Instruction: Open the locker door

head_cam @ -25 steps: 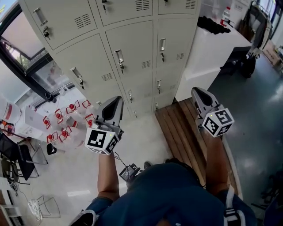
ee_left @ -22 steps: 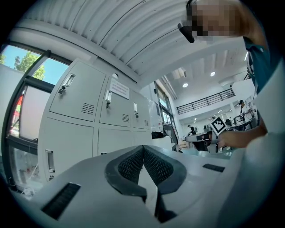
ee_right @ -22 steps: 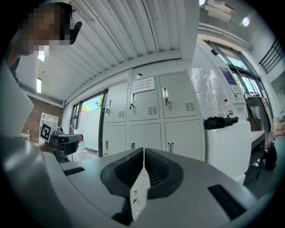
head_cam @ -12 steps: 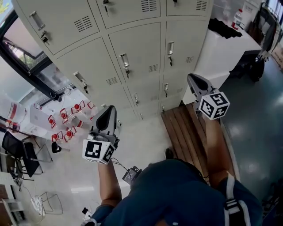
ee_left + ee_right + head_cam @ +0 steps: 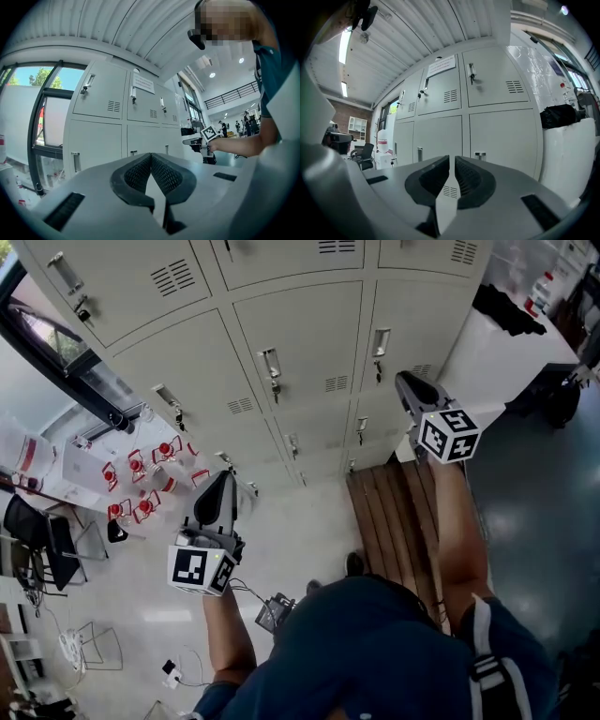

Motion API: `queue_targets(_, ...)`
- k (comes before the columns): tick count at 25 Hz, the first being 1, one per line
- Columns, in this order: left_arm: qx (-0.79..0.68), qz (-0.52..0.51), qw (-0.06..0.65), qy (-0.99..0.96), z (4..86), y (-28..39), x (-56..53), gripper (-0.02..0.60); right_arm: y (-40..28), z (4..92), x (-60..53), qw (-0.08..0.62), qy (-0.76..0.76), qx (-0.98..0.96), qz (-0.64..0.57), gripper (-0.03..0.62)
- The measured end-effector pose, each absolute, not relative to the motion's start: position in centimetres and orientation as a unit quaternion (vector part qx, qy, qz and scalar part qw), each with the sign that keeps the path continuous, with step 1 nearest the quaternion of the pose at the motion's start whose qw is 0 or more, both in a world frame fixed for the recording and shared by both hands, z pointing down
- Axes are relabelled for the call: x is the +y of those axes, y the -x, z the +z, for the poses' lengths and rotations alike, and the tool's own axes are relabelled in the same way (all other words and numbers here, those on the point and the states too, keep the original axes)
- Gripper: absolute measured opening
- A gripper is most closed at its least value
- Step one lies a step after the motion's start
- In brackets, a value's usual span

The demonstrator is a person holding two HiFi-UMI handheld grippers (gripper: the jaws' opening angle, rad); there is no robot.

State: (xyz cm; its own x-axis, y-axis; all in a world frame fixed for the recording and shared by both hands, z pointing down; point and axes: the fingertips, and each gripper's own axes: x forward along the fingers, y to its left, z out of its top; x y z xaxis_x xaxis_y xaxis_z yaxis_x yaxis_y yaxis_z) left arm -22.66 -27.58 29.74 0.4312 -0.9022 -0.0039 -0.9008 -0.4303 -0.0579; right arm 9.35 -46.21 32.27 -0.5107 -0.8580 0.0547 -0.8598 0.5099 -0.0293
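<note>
No legible text; paper notice [image 5: 440,65] on locker door [image 5: 436,106] unreadable.

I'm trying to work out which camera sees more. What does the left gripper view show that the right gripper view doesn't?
Only the left gripper view shows the window and the right gripper, held out in front of the lockers. Only the right gripper view shows the black bag on the white counter and an office chair. Both show the grey lockers, and each looks along its own shut, empty jaws.
</note>
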Motion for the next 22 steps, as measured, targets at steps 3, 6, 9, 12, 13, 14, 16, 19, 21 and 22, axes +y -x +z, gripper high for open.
queue_targets(3, 0.543, -0.021, 0.02, 0.839, 30.4, 22.5, -28.4, 0.017, -9.9, 33.0, -49.2, 0.023, -0.491, -0.87, 0.025, 0.038)
queue_targets(6, 0.551, -0.03, 0.013, 0.834, 31.2, 22.3, -29.2, 0.017, -10.2, 33.9, -51.8, 0.03, -0.489, -0.872, 0.024, 0.041)
queue_targets(9, 0.557, -0.04, 0.007, 0.829, 32.0, 22.0, -29.9, 0.017, -10.3, 35.1, -54.3, 0.04, -0.484, -0.874, 0.025, 0.061)
queue_targets(12, 0.564, -0.049, 0.001, 0.824, 32.6, 21.7, -30.3, 0.017, -10.2, 36.2, -56.5, 0.048, -0.477, -0.877, 0.028, 0.081)
queue_targets(13, 0.566, -0.052, 0.0, 0.823, 32.8, 21.5, -30.4, 0.017, -10.2, 36.6, -57.2, 0.05, -0.475, -0.878, 0.031, 0.087)
queue_targets(14, 0.567, -0.055, -0.001, 0.822, 33.0, 21.4, -30.5, 0.017, -10.2, 36.9, -57.9, 0.052, -0.473, -0.879, 0.033, 0.094)
queue_targets(16, 0.57, -0.061, -0.004, 0.819, 33.3, 21.0, -30.7, 0.017, -10.2, 37.6, -59.2, 0.057, -0.471, -0.88, 0.036, 0.105)
queue_targets(19, 0.574, -0.069, -0.007, 0.816, 33.9, 20.7, -31.1, 0.016, -10.1, 38.5, -61.0, 0.067, -0.47, -0.88, 0.038, 0.114)
queue_targets(21, 0.576, -0.073, -0.01, 0.814, 34.2, 20.6, -31.2, 0.017, -10.1, 39.2, -62.0, 0.074, -0.469, -0.879, 0.039, 0.115)
queue_targets(22, 0.577, -0.074, -0.012, 0.814, 34.4, 20.6, -31.3, 0.017, -10.0, 39.5, -62.4, 0.077, -0.468, -0.879, 0.04, 0.115)
